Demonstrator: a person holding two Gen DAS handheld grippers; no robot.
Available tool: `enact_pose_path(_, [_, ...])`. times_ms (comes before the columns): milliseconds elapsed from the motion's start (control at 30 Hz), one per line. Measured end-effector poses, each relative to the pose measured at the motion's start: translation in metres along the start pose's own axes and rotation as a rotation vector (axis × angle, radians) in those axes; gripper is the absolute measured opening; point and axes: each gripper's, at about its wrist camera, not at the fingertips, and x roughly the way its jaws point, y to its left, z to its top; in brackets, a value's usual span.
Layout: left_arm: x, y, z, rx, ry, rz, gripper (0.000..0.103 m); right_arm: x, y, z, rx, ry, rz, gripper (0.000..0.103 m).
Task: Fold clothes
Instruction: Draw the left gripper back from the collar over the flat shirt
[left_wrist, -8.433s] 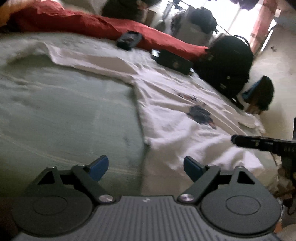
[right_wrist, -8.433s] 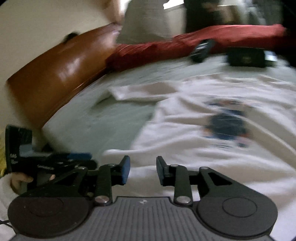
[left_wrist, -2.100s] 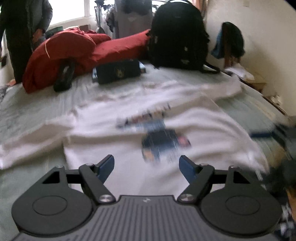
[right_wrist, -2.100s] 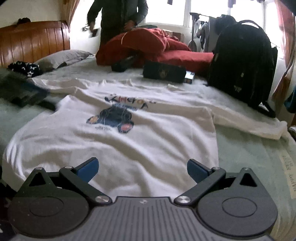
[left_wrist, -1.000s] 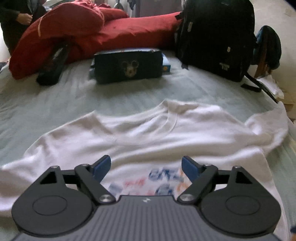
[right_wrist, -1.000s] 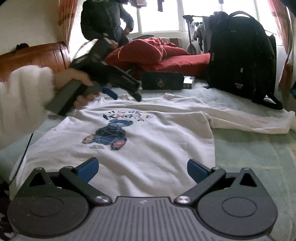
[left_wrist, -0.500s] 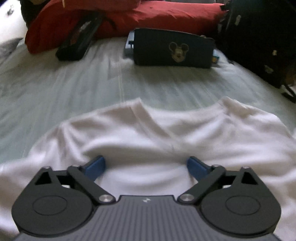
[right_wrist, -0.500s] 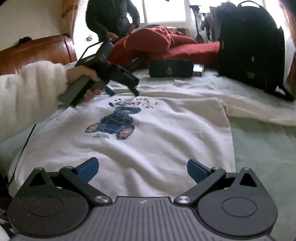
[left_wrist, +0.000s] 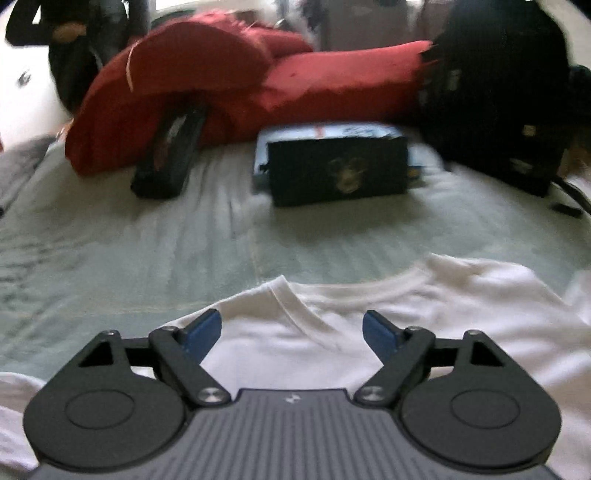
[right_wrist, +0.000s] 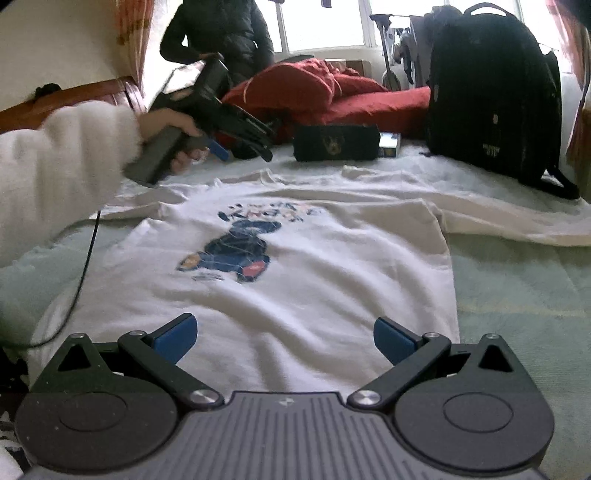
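Both claws above white shirt (right_wrist: 314, 295); bare bedsheet (right_wrist: 517, 288) beside its edge.

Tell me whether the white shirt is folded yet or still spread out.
Spread out, not folded. The shirt lies flat on the bed, print up, one sleeve stretched sideways. The other sleeve is mostly hidden.

I see a bed (right_wrist: 517, 288) under a pale green sheet, and on it a white sweatshirt (right_wrist: 295, 280) lies flat, print up, sleeves spread. Behind its collar sit a dark pouch (left_wrist: 338, 171) on what may be a blue box, a black case (left_wrist: 168, 155), a heaped red blanket (left_wrist: 258, 77) and a black backpack (right_wrist: 491, 92).
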Motion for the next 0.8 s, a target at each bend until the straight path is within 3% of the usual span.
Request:
enact_pose_path(200, [-0.076,0.005,-0.038,0.057,0.057,-0.102,0.088,-0.02,0.022,0.0,-0.03,-0.015,0.017,0.103])
enact_pose_path(433, [-0.08,0.014,-0.129,0.033,0.117,-0.218,0.088,-0.027,0.038,-0.007,-0.046,0.009,0.026,0.103])
enact_pose_path(533, [-0.066,0.028,-0.162,-0.025,0.146,-0.191,0.088,-0.026,0.039,-0.01,-0.045,0.028,0.007,0.103])
enact_pose_path(600, [-0.07,0.041,-0.178,-0.03,0.1,-0.165,0.088,-0.026,0.038,-0.013,-0.041,0.042,-0.01,0.103])
enact_pose_path(733, [-0.094,0.062,-0.189,-0.078,0.077,-0.144,0.087,-0.024,0.03,-0.02,-0.019,0.075,-0.035,0.103])
enact_pose_path(800, [-0.113,0.058,-0.189,-0.049,0.04,-0.085,0.087,-0.021,0.028,-0.021,-0.017,0.086,-0.043,0.103])
